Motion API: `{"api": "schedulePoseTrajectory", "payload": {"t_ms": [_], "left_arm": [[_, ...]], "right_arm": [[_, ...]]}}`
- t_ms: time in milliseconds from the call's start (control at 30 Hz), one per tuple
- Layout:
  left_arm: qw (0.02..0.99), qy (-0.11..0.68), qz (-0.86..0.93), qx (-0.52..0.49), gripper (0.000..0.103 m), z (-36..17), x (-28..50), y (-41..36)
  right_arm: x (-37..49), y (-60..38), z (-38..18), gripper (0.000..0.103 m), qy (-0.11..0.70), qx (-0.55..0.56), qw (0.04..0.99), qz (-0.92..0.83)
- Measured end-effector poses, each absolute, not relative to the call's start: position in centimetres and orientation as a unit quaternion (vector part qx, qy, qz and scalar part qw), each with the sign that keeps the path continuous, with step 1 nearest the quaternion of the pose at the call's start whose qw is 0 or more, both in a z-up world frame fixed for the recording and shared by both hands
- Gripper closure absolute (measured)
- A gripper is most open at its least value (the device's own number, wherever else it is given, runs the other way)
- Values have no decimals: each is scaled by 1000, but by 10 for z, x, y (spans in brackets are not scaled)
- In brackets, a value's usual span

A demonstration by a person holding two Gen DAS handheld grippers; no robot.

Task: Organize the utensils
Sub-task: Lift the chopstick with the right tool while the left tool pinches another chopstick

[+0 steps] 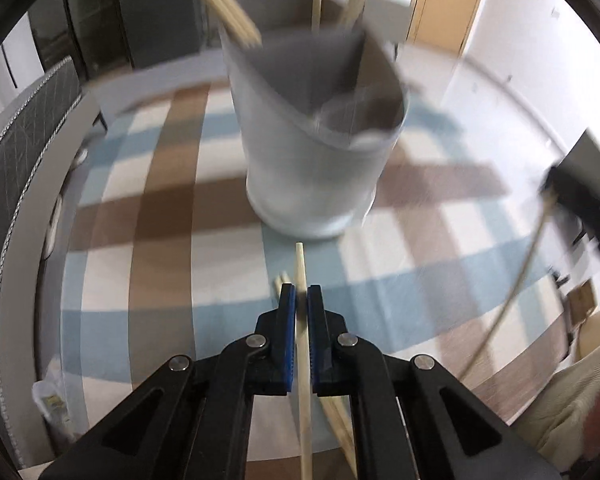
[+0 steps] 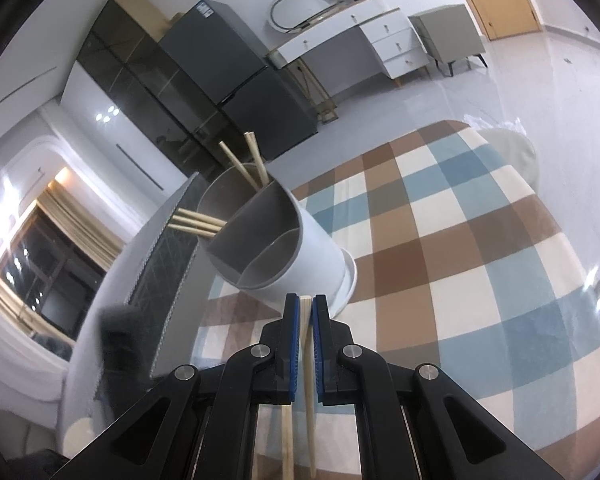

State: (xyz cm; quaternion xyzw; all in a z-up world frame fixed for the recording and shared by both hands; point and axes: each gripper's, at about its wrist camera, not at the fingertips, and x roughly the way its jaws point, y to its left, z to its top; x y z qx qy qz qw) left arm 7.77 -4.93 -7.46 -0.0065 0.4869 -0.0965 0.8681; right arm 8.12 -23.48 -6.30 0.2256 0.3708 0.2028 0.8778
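- A chopstick [image 1: 302, 340] is clamped between the blue fingers [image 1: 287, 332] of the left gripper [image 1: 301, 294], its tip poking out toward the holder [image 1: 312, 176], which stands just beyond on the checked cloth [image 1: 140, 240].
- The right gripper [image 2: 304, 304] is likewise clenched on a chopstick [image 2: 307, 360]; a second stick [image 2: 287, 440] shows below the fingers, and whether it is also gripped cannot be told.
- In the right view the holder [image 2: 320, 256] is seen divided into compartments, with chopsticks [image 2: 240, 168] already standing in the far ones; the near compartments appear free.
- The step in hand is judged to be dropping the left stick into the holder. It would best be raised above the rim, brought closer to upright, and let go only once the lower end is inside a compartment.
- The sticks already in the holder lean outward over the rim at the far left; that side is better avoided, and the near side approached instead.
- The left view is blurred, so the rim should be checked before the stick is lowered.
- Open room lies over the cloth to the right of the holder; to the left the bench [image 2: 112, 280] edge and a dark quilted chair back [image 2: 168, 272] stand close.
- Both grippers sit near the holder, so one entry at a time is advised.
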Motion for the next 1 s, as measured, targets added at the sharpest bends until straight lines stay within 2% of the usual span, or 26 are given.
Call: {"api": "schedulePoseTrajectory", "payload": {"t_ms": [167,400,1000], "left_arm": [[901,414,-120,-51,101,-47,51,-42],[921,360,-138,-66,102,-34,28,-38],[912,376,-155,-54,102,-23,10,-29]], "right_arm": [[71,-225,-57,97,358,202,888,206],[44,-198,-45,98,325,131,914,205],[6,-177,-29,98,287,75,937,185]]}}
